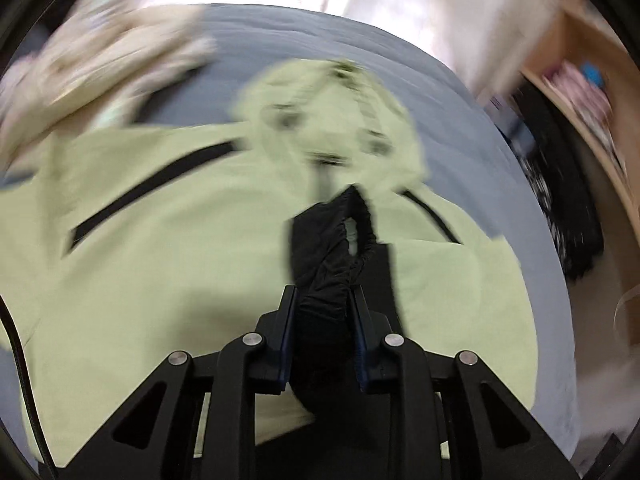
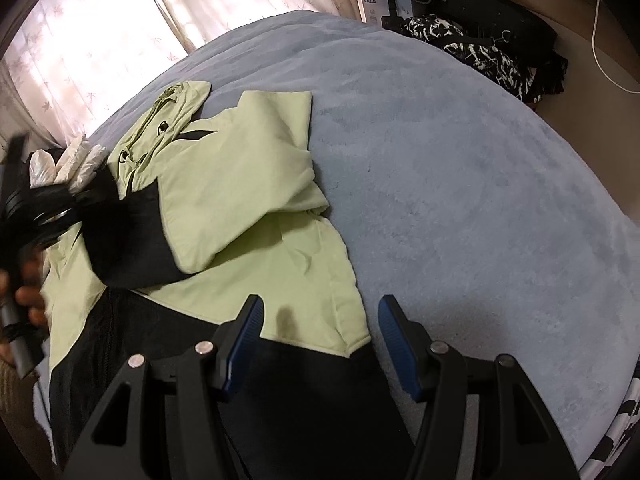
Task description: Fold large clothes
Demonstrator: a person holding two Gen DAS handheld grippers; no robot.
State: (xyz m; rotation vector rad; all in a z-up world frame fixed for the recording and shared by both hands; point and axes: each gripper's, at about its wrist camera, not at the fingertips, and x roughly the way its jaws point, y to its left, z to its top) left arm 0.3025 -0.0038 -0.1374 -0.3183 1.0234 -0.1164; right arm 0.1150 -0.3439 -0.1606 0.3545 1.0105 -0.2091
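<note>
A light green hooded jacket [image 1: 168,264] with black trim lies spread on the blue-grey bed; it also shows in the right wrist view [image 2: 240,184]. My left gripper [image 1: 325,292] is shut on the jacket's black elastic sleeve cuff [image 1: 328,240] and holds it above the jacket's chest. In the right wrist view the left gripper [image 2: 60,208] shows blurred at the far left, with the black cuff [image 2: 124,236] and the folded-over sleeve trailing from it. My right gripper [image 2: 320,312] is open and empty above the jacket's lower right corner, near the black hem [image 2: 304,392].
The bed cover [image 2: 480,200] stretches to the right of the jacket. A pale crumpled garment [image 1: 100,64] lies at the bed's far left. Curtains [image 2: 120,32] hang behind. Dark patterned clothes [image 2: 488,60] and wooden furniture [image 1: 580,92] stand at the right.
</note>
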